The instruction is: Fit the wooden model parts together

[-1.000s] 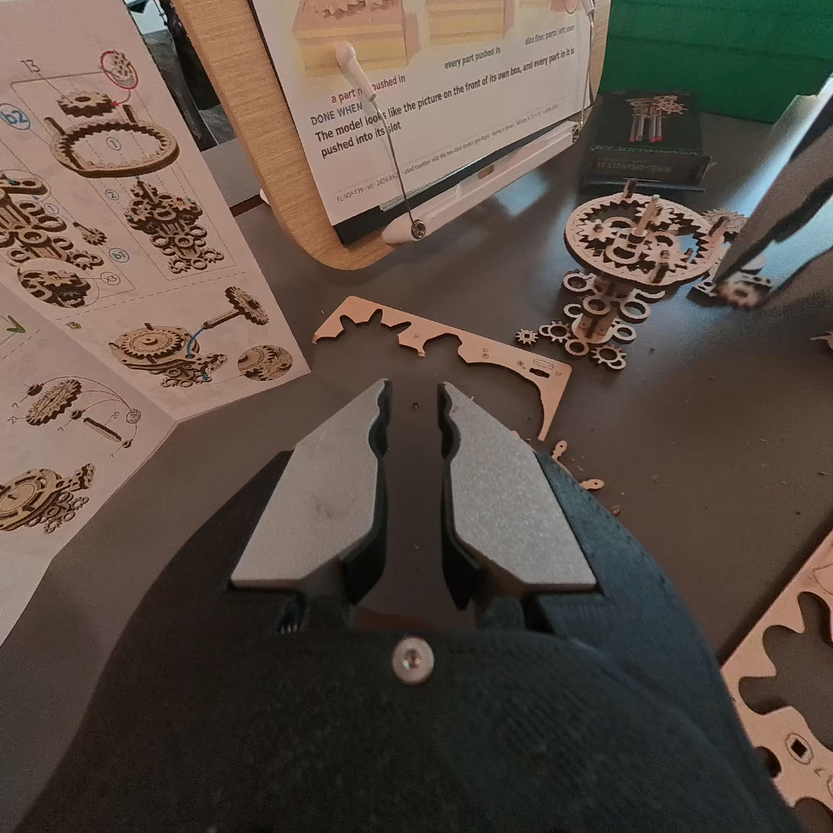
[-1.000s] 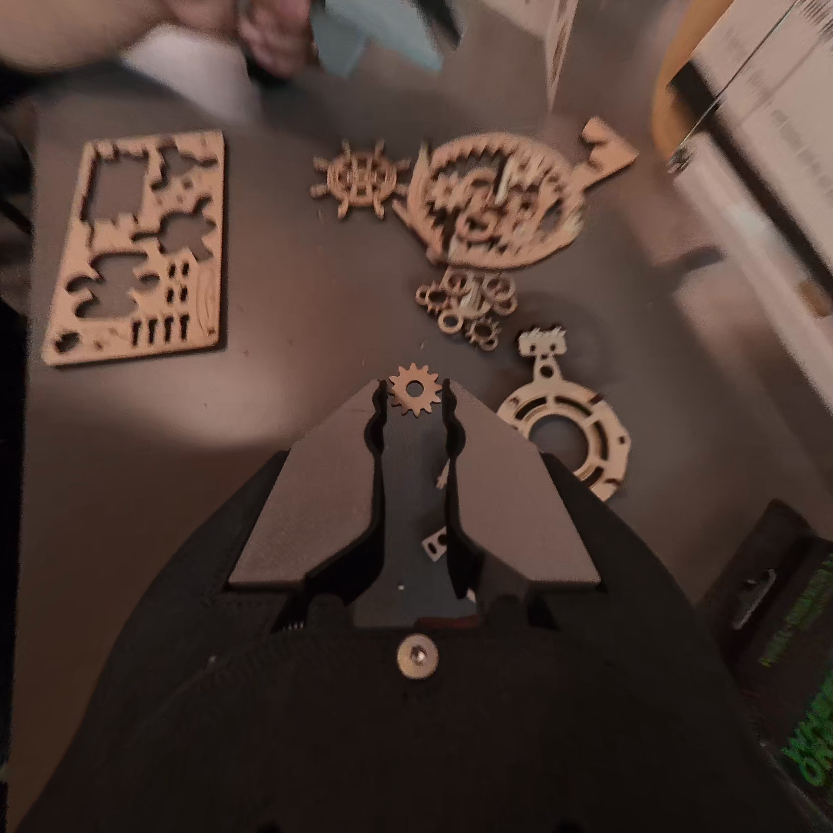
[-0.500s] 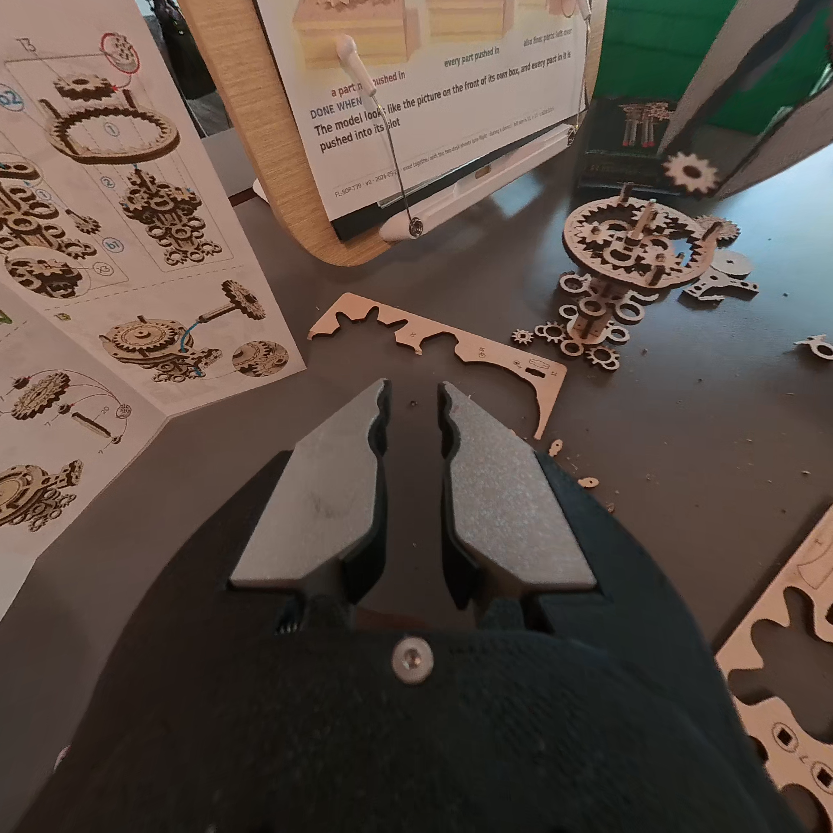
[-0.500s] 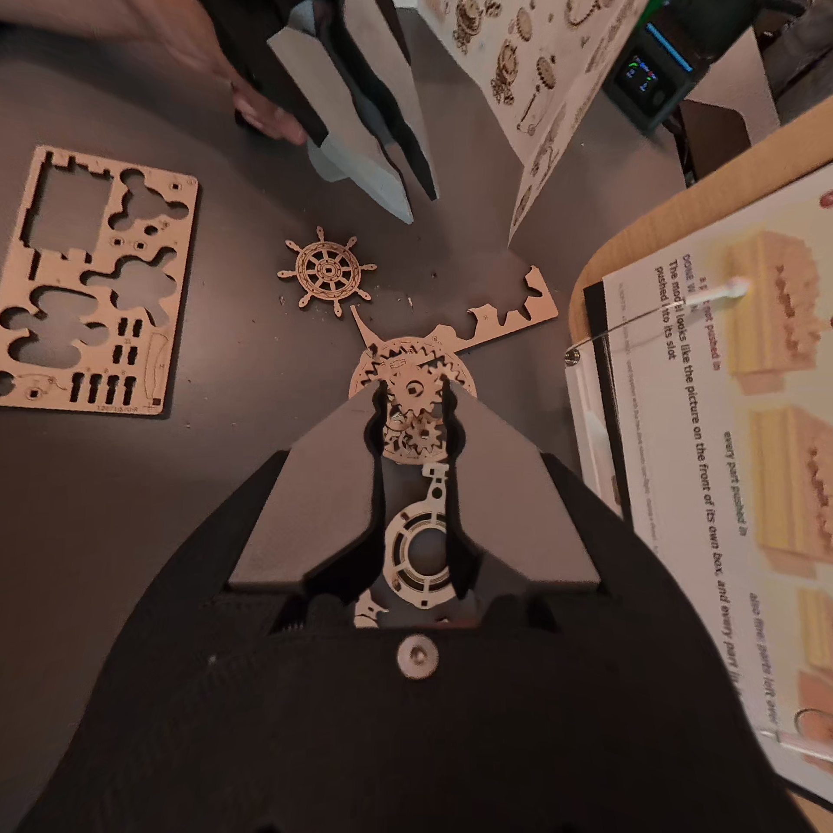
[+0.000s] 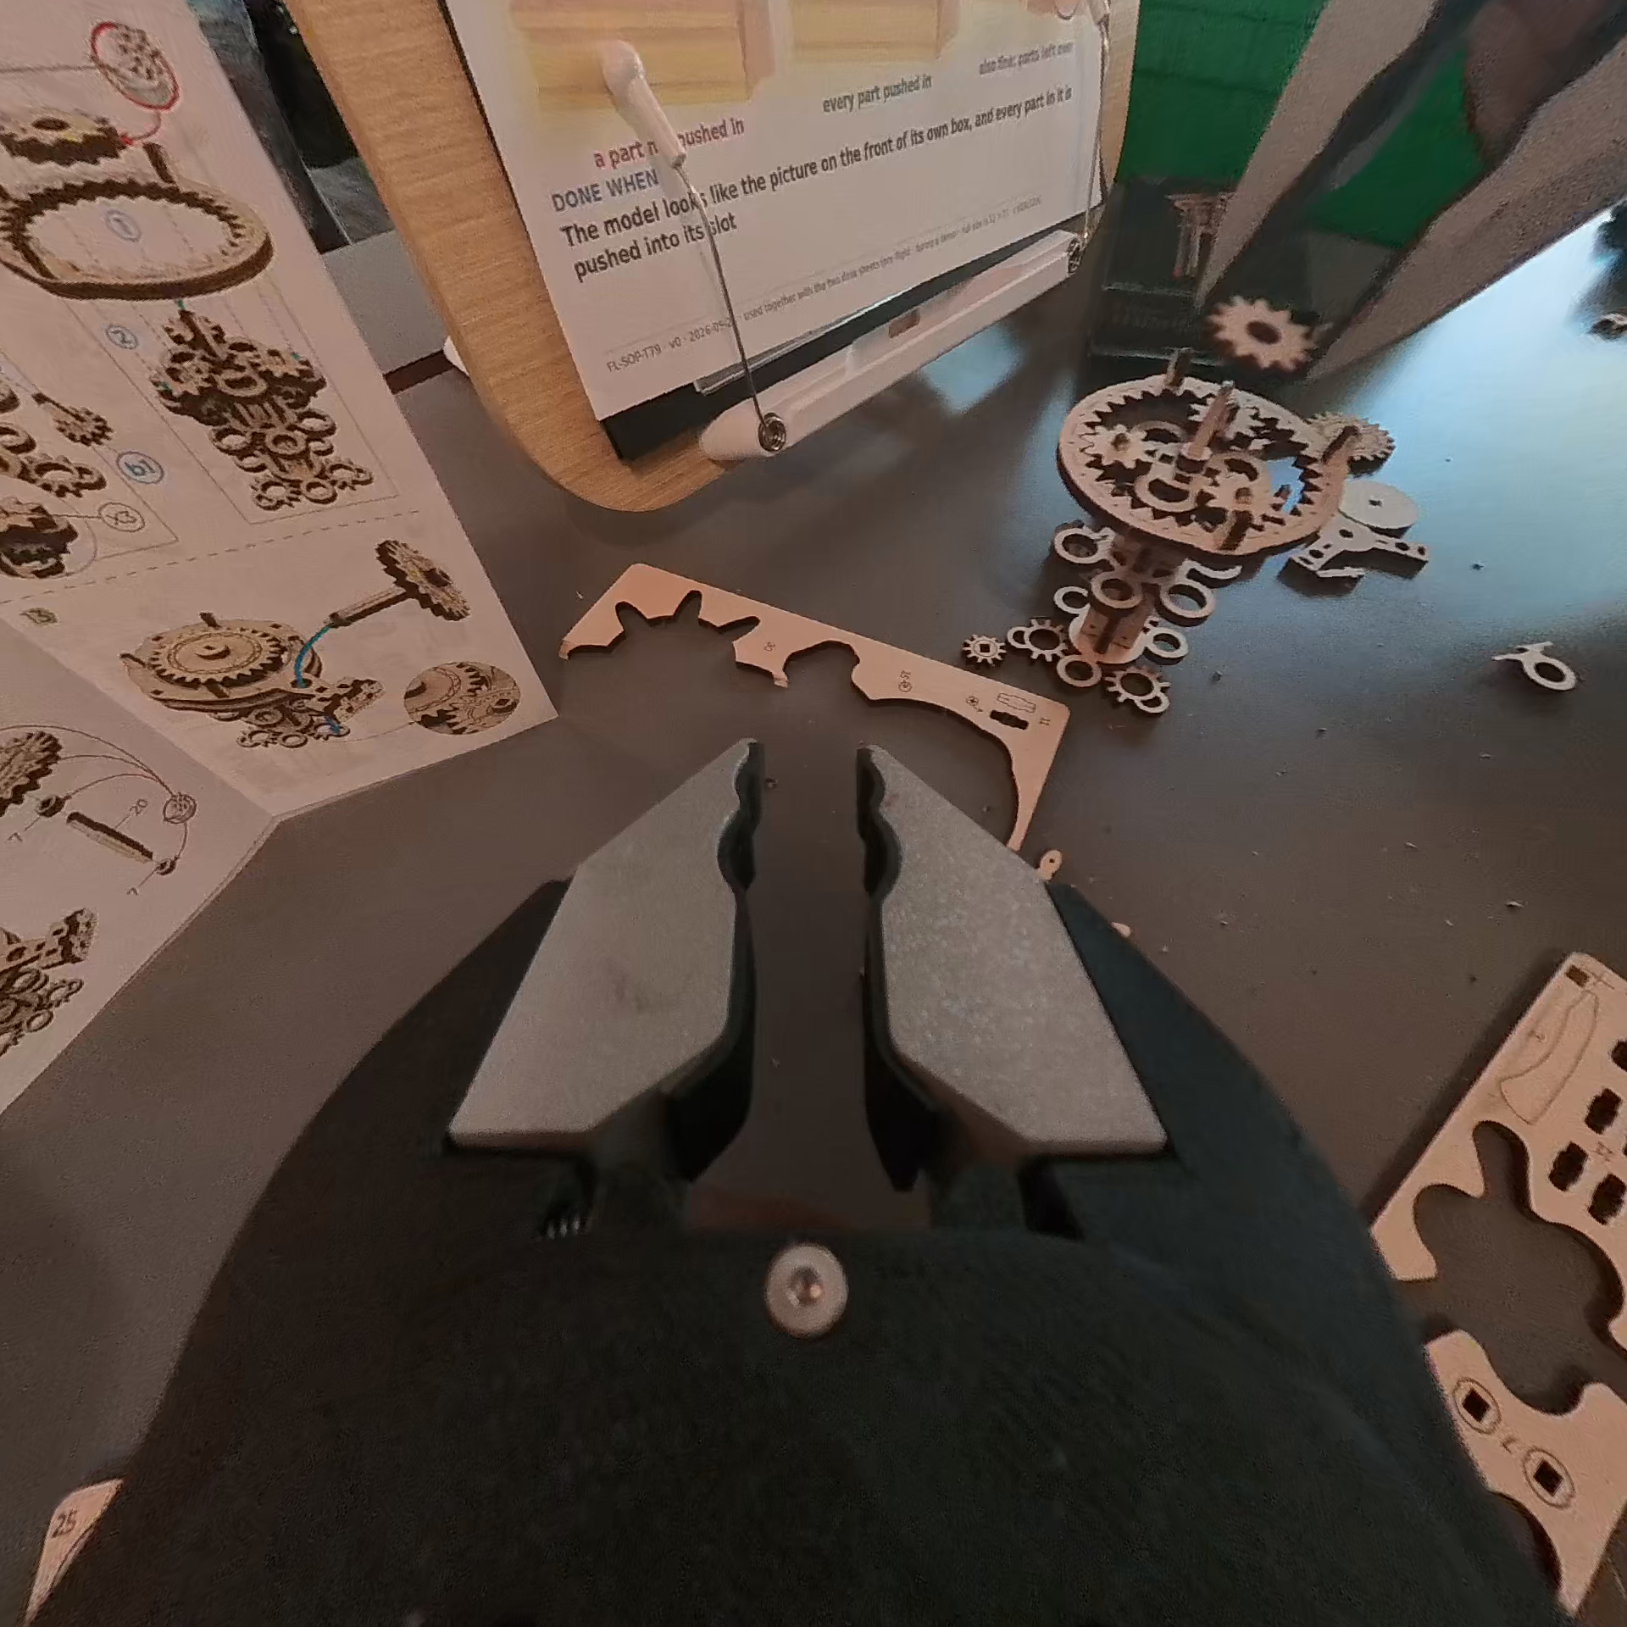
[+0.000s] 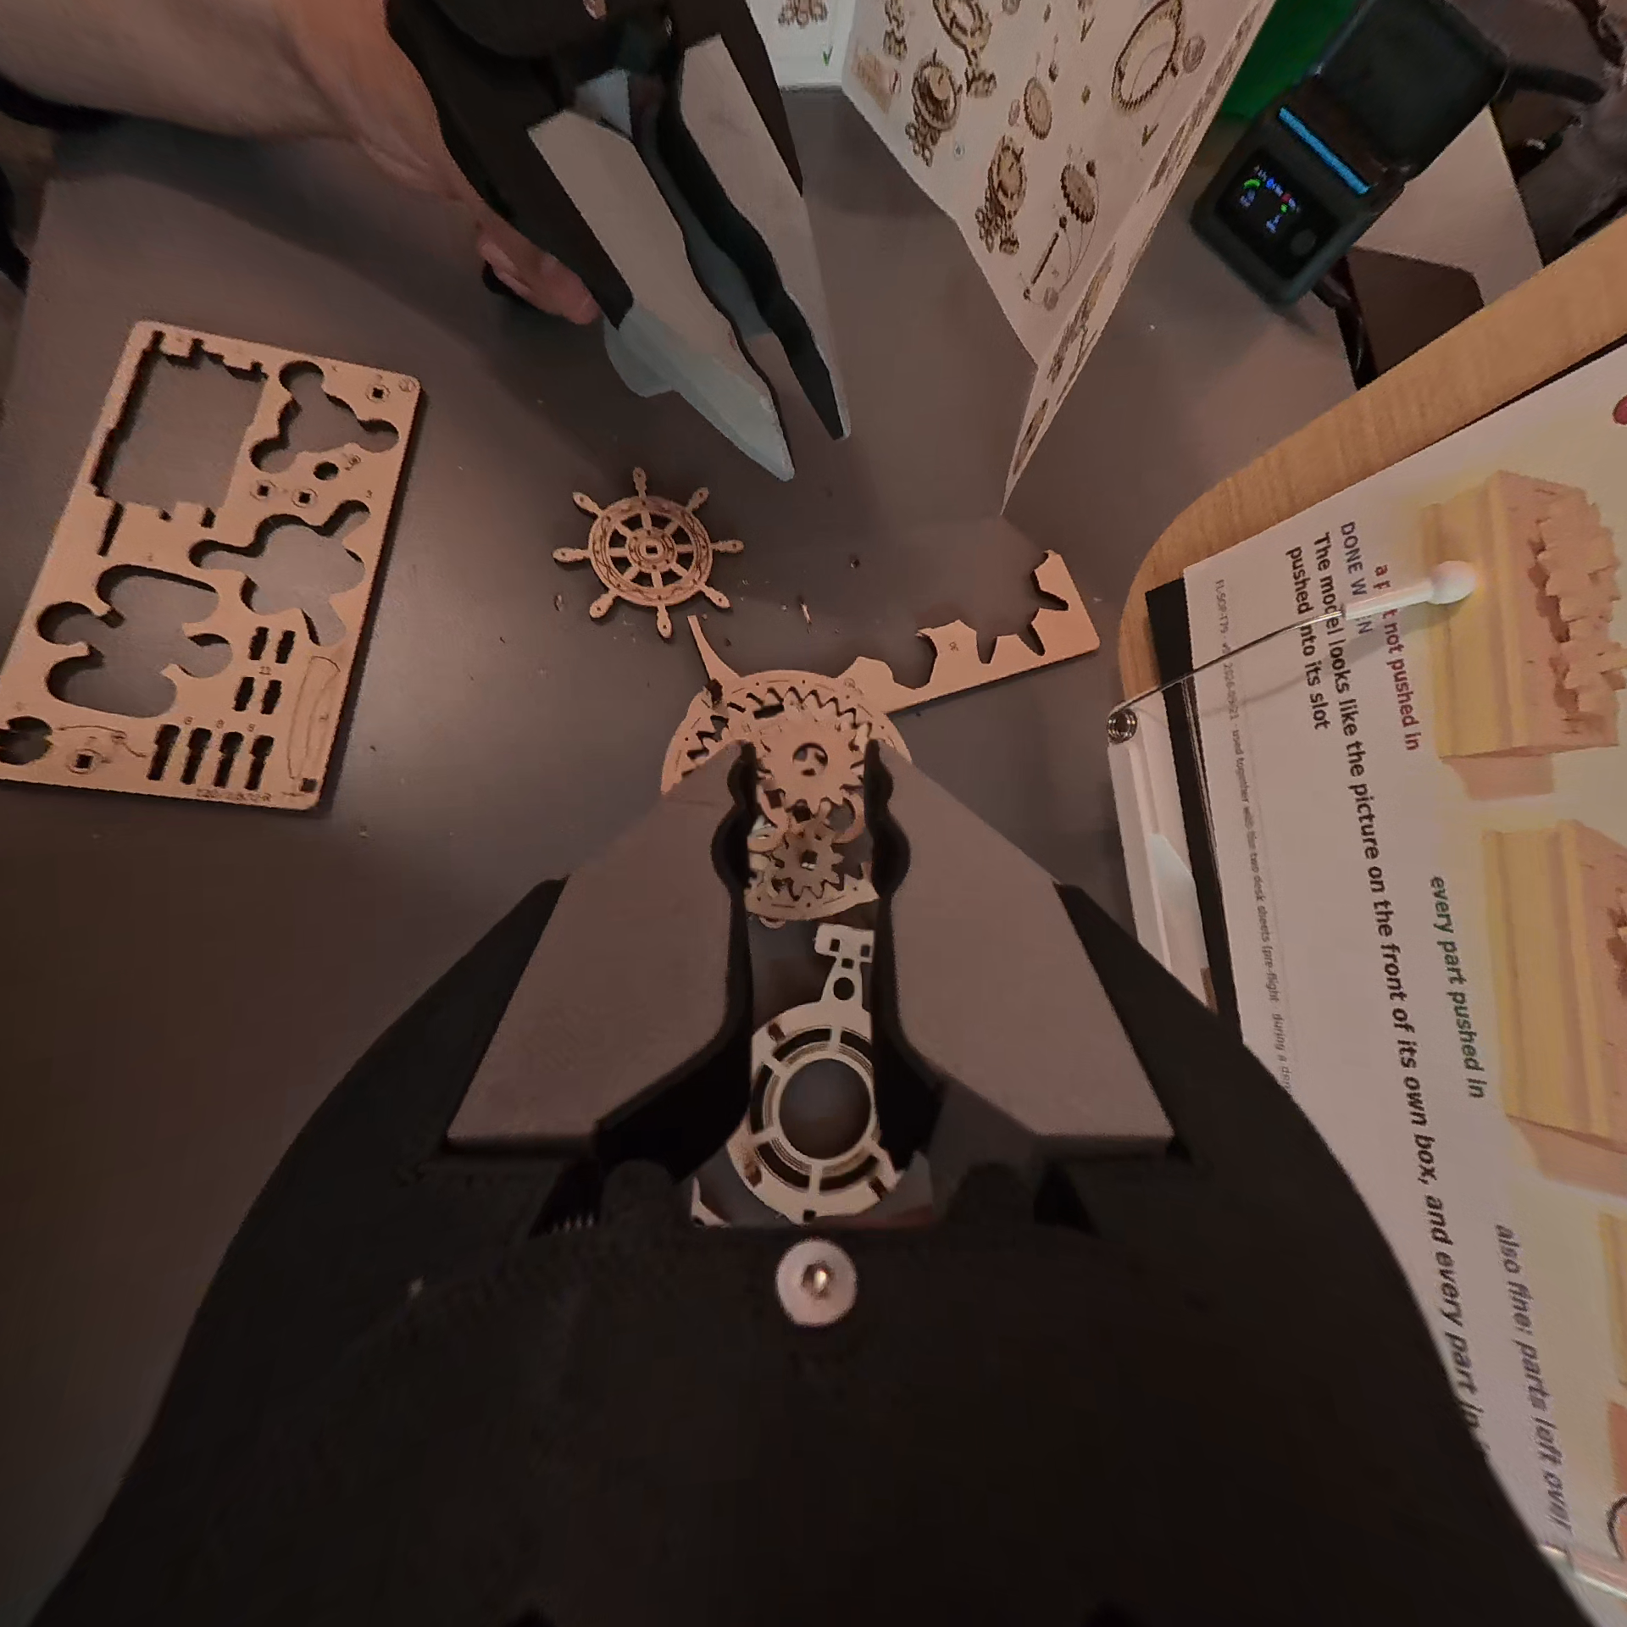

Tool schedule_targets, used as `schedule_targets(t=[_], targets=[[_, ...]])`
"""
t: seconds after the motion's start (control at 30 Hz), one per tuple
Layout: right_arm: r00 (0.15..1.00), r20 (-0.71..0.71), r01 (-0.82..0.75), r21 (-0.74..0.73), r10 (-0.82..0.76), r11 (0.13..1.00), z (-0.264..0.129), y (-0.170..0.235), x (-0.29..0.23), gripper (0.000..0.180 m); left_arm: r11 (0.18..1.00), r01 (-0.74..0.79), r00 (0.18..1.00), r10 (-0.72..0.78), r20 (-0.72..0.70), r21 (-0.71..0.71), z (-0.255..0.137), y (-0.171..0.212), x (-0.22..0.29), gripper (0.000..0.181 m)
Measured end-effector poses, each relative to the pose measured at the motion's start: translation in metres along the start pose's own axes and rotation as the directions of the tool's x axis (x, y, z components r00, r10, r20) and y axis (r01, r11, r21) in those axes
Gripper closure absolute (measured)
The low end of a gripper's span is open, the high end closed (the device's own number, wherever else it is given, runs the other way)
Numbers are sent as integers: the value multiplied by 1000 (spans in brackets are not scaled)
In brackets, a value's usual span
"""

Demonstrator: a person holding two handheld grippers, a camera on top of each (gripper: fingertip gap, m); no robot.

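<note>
A dark grey matte tabletop (image 5: 1321, 836) fills both views, dusted with pale wood crumbs and catching soft glare at its far right. At the far side a rounded light-wood board stand (image 5: 423, 176) props a printed sheet behind thin wire clips. Far right, a bright green panel (image 5: 1180, 88) backs the scene. A small dark device with a lit screen (image 6: 1294, 194) sits far right.

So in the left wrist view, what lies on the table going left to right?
Instruction sheet → clipboard stand → scrap wood strip → tiny loose gear → gear model → small ring piece.
</note>
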State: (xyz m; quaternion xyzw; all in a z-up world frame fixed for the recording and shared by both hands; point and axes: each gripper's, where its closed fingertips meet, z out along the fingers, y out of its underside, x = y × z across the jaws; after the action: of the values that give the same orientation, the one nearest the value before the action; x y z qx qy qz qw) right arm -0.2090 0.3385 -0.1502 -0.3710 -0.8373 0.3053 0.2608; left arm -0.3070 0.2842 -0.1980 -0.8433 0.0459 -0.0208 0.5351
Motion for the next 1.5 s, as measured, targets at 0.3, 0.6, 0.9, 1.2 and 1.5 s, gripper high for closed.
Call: schedule_targets(t=[0.3,0.6,0.9,1.2,1.5], targets=[[988,-61,-124,236,142,964,-26,-16,7,159,1000,15,997,-15,80,1,-16,3,-27,161],[951,-154,-193,378,267,906,-51,-11,26,159,972,219,975,-221,12,84,-37,-2,-46,163],[941,-151,-214,421,301,882,-58,-7,32,159,969,230,973,-230,-13,91,-40,-4,-44,161],[938,-127,-235,449,322,862,-63,-2,33,159,969,233,972,-233,-7,83,-38,-1,-46,160],[937,-117,-244,452,329,858,-60,-1,33,159,969,234,972,-234,-12,78,-37,0,-45,160]])
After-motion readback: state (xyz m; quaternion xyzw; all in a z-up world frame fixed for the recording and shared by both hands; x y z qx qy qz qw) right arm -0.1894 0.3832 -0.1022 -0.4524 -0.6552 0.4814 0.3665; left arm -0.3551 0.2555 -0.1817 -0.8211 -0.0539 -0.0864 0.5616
